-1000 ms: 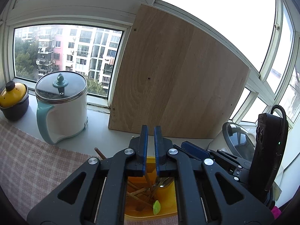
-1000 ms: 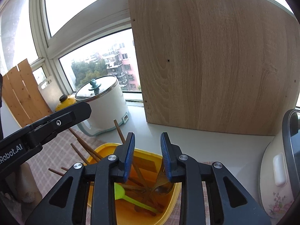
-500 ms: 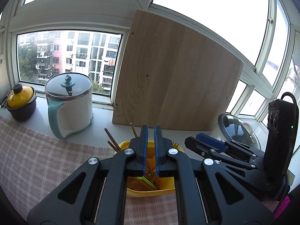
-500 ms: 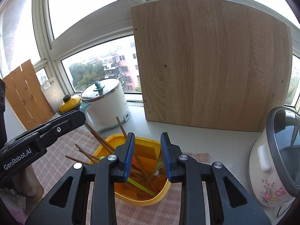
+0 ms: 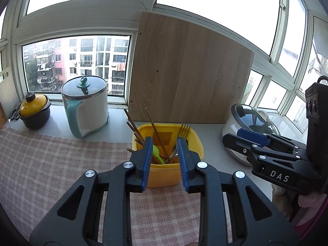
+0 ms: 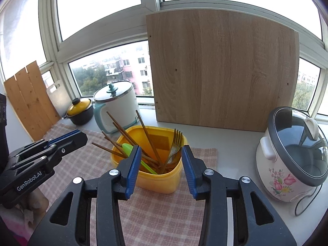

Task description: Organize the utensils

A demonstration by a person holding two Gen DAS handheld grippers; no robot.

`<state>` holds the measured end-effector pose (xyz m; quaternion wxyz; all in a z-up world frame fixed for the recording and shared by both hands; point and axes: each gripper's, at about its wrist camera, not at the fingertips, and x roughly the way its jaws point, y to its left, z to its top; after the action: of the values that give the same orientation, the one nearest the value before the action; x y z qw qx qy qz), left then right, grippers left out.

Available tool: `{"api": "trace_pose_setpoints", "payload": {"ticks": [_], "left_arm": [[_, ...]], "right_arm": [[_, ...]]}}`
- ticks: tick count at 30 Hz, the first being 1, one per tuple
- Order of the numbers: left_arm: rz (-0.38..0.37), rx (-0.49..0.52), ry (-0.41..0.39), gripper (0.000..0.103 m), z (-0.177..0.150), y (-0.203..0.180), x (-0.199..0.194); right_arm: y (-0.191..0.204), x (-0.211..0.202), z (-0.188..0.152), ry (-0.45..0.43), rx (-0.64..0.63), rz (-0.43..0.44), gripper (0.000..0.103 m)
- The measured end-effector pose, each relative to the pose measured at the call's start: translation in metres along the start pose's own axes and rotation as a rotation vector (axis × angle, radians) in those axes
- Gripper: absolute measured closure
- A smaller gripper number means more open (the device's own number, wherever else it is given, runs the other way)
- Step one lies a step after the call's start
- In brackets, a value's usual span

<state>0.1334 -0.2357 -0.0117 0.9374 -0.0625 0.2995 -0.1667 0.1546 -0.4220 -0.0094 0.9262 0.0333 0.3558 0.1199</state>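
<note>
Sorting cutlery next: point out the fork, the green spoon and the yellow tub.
fork (image 6: 177, 137), right wrist view, tines.
green spoon (image 6: 127, 148), right wrist view, upper end.
yellow tub (image 6: 157, 181), right wrist view, front wall.

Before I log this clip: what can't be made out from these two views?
- Bottom of the yellow tub: utensil ends are tangled and hidden by its wall in both views.
- Spoon count: bowls overlap behind the fork, right view.
- Scissors-like item: half hidden behind the small yellow-lidded pot, left view.
- Rice cooker: blocked by the right gripper, left view.
</note>
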Motion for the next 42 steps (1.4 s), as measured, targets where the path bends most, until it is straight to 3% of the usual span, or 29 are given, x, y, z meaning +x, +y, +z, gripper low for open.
{"api": "trace_pose_setpoints", "payload": {"ticks": [3, 7, 9, 19, 27, 42], "left_arm": [[0.001, 0.024, 0.000, 0.067, -0.006, -0.005, -0.014], [0.004, 0.062, 0.000, 0.037, -0.013, -0.012, -0.031], [0.003, 0.072, 0.000, 0.031, -0.016, -0.014, -0.038], [0.056, 0.107, 0.007, 0.010, -0.026, -0.020, -0.061], [0.112, 0.088, 0.034, 0.003, -0.030, -0.015, -0.065], [0.128, 0.084, 0.024, 0.001, -0.028, -0.013, -0.073]], "right_arm": [[0.005, -0.014, -0.005, -0.015, -0.008, -0.021, 0.042], [0.010, -0.031, -0.010, -0.035, -0.012, -0.054, 0.032], [0.013, -0.037, -0.012, -0.046, -0.011, -0.070, 0.022], [0.024, -0.057, -0.022, -0.072, -0.011, -0.129, 0.020], [0.027, -0.065, -0.025, -0.089, -0.009, -0.152, 0.020], [0.031, -0.063, -0.027, -0.084, -0.023, -0.150, 0.017]]}}
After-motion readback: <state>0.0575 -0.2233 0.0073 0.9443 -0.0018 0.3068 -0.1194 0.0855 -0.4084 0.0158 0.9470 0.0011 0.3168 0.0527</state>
